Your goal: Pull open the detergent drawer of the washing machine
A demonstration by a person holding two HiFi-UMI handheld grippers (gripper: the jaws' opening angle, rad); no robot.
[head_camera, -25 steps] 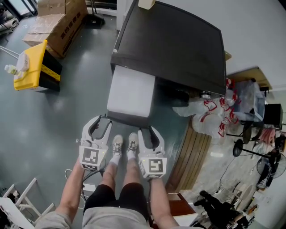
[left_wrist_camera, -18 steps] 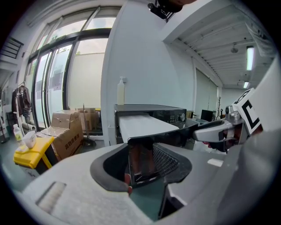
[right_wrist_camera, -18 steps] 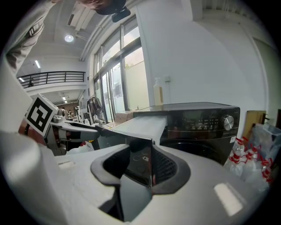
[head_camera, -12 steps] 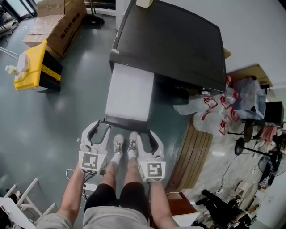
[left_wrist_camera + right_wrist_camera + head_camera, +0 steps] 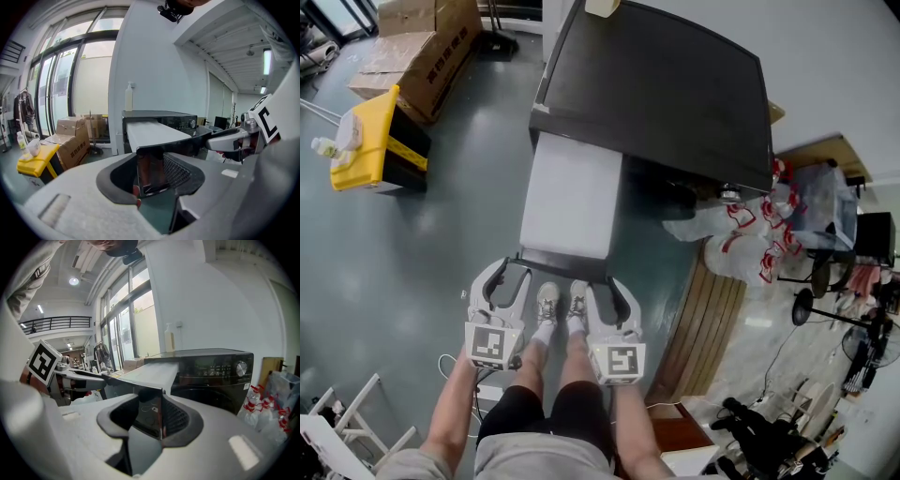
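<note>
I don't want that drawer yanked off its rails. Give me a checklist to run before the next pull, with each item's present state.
1. The left gripper is clamped on the drawer front: ok, the dark front panel sits between its jaws.
2. The right gripper is clamped on the same front: ok.
3. One grip at each front corner: ok.
4. The drawer stands out from the washing machine: ok, its white top is exposed.
5. Room to step back: probably not ok, the shoes are right below the drawer front.
6. End stop reached: cannot tell.
</note>
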